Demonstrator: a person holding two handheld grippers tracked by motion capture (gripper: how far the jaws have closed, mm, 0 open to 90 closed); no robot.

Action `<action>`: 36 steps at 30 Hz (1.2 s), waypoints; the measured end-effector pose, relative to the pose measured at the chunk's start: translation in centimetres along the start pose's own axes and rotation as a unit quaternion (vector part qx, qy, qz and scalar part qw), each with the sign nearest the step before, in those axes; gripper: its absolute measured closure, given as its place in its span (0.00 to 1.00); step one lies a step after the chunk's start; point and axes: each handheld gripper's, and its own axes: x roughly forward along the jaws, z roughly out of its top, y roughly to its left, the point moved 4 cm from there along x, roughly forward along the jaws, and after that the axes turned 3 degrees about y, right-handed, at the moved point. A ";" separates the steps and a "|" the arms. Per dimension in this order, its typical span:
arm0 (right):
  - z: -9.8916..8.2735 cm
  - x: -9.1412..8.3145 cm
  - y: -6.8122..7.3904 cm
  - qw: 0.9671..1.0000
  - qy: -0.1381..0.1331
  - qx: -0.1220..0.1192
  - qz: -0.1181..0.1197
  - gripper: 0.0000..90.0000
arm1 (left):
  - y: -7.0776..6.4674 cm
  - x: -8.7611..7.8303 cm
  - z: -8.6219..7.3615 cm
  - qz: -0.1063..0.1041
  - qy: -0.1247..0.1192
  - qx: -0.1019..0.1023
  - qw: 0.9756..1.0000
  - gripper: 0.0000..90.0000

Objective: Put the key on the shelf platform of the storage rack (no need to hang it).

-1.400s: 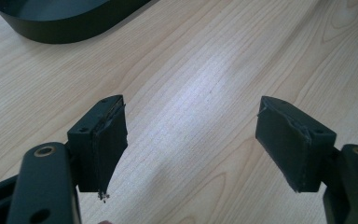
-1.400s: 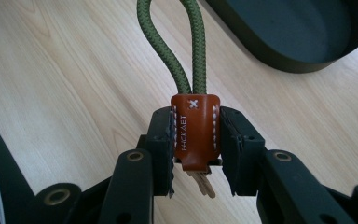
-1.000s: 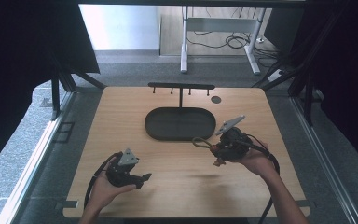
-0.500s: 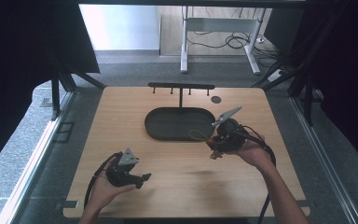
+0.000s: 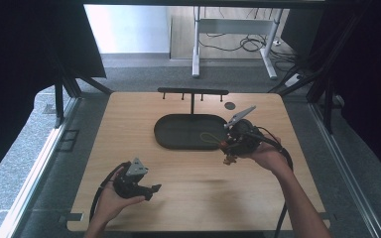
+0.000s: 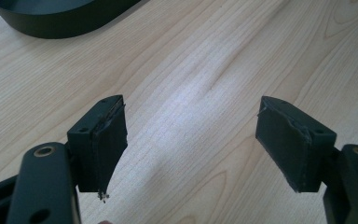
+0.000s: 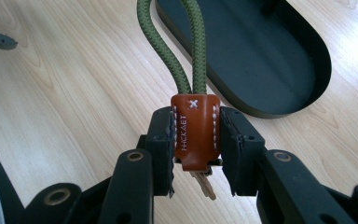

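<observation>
The tray lies mid-table, the hook rack behind it.

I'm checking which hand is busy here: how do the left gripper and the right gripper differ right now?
The left gripper has its jaws spread wide with only bare wood between them, while the right gripper is shut on the brown leather tab of a green cord loop. The left gripper sits near the table's front edge; the right gripper is up beside the dark oval tray. Both have black jaws and are hand-held.
</observation>
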 end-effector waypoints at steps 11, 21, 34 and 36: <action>1.3 -0.3 -0.4 1.000 0.011 -0.014 -0.004 0.75 | -0.1 -0.1 0.1 0.000 -0.003 0.001 1.000 0.28; 2.6 0.0 -0.9 1.000 0.016 -0.012 0.003 0.75 | 0.0 -0.2 0.0 0.001 -0.004 0.000 1.000 0.28; 4.0 0.6 -2.0 1.000 0.018 -0.007 0.005 0.75 | -0.2 -0.5 0.2 -0.002 -0.010 0.002 1.000 0.28; 4.2 0.7 -2.2 1.000 0.020 -0.009 0.002 0.75 | -0.1 -0.5 0.2 -0.001 -0.010 0.001 1.000 0.28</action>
